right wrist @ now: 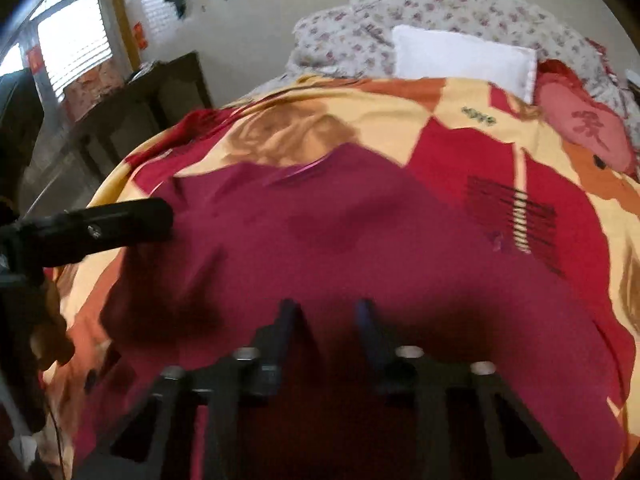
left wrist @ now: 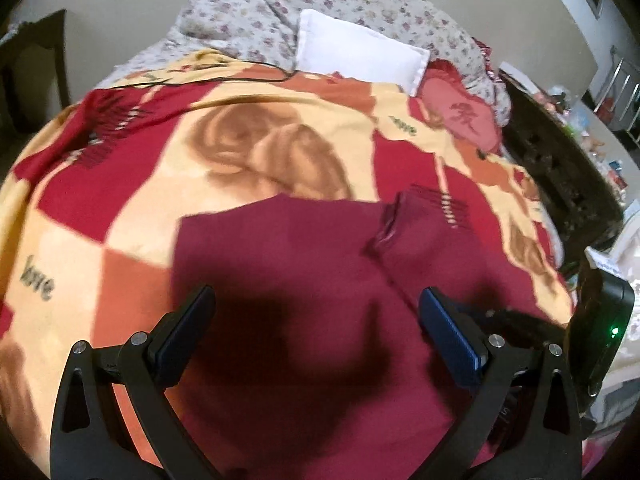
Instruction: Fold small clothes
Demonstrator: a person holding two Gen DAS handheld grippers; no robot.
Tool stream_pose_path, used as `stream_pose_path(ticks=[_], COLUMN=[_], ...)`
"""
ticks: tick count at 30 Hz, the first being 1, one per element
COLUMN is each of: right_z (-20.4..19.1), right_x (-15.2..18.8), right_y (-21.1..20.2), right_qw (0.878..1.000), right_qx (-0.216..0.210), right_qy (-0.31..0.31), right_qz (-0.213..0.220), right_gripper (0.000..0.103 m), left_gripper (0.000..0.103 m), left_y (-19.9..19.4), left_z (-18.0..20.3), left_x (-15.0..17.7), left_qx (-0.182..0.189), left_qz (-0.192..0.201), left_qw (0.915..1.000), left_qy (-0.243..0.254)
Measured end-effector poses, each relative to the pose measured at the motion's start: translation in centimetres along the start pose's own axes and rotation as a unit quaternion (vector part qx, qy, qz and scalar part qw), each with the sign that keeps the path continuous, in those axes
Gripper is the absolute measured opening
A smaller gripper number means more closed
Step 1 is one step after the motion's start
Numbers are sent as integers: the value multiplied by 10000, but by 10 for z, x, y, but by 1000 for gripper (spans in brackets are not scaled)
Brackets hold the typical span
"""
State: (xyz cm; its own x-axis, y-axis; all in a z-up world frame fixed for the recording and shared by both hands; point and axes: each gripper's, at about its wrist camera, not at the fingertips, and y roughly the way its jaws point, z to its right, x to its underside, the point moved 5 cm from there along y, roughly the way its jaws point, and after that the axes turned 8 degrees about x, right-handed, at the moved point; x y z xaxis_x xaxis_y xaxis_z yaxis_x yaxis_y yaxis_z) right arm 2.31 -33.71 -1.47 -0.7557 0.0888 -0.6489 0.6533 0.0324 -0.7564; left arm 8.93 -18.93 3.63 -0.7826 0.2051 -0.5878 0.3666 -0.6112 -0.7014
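A dark magenta garment lies spread on a red, cream and orange blanket on a bed. In the right wrist view the garment shows its neckline at the far edge. My left gripper hovers over the garment's near part, jaws wide open, nothing between them. My right gripper is low over the cloth's near edge, blurred, with a narrow gap between its fingers; no cloth is visibly pinched. The left gripper's finger reaches in over the garment's left side.
A white pillow and a floral quilt lie at the head of the bed, with a red cushion beside them. A dark cabinet stands left of the bed, dark furniture on the right. A thin cable crosses the blanket.
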Motion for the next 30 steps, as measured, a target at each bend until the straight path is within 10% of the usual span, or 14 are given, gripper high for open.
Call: stream_pose_path(ticks=[10,20,26,30], right_z=[-5,11,81,127], right_x=[3,18,53,87], right_y=[-40,-74,-130,-160], right_qw=[9943,9920,9851,9727], right_qx=[-911,-888,-196,299], right_qy=[492,833,1615,2209], right_qz=[267,335,555,648], right_gripper=[6,6,8,63], left_gripper=[94,25,6,6], left_y=[48,75,49,-6], left_z=[41,48,50,49], left_x=[-23,-19,-17,-12], left_qx=[471,238,319,472], left_qz=[-586,-930,-615,-135], left_qw=[9969,9949,9967,9975], left_qy=[247,299,423,500])
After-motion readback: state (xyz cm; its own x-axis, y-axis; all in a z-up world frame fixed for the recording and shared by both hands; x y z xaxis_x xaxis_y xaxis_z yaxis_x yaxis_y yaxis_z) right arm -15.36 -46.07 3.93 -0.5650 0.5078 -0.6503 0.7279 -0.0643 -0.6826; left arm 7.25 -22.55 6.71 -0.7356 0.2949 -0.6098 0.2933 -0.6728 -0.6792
